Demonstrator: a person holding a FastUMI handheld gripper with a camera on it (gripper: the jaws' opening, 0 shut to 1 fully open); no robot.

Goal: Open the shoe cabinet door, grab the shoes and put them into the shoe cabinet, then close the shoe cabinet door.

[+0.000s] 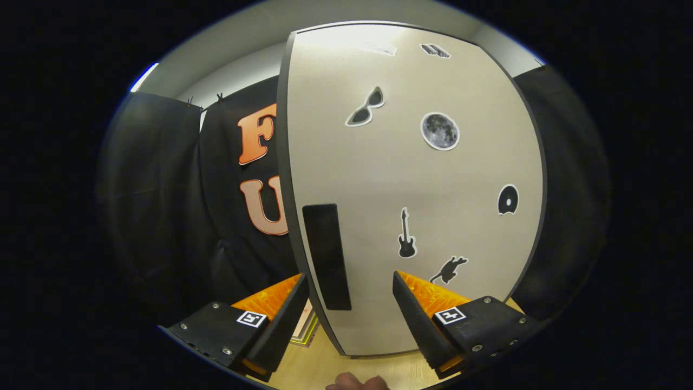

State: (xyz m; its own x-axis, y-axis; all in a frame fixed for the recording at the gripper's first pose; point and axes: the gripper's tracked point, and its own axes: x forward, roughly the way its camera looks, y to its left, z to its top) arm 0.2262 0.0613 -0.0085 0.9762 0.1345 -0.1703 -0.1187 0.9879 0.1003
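The shoe cabinet door (411, 179) is a tall beige panel with a dark rim and several small stickers, standing upright right in front of me. A black vertical handle (326, 254) runs along its left edge. My gripper (351, 281) is open. The handle and the door's left edge lie between the fingers, with one finger to the left of the edge and the other in front of the door face. Neither finger presses on the handle. Whether the door stands ajar I cannot tell.
The cabinet stands on a light wooden surface (308, 371). A flat item with a coloured border (306, 327) lies on it by the door's lower left corner. Part of a hand (357, 382) shows below the fingers. Black cloth hangs on both sides of the cabinet.
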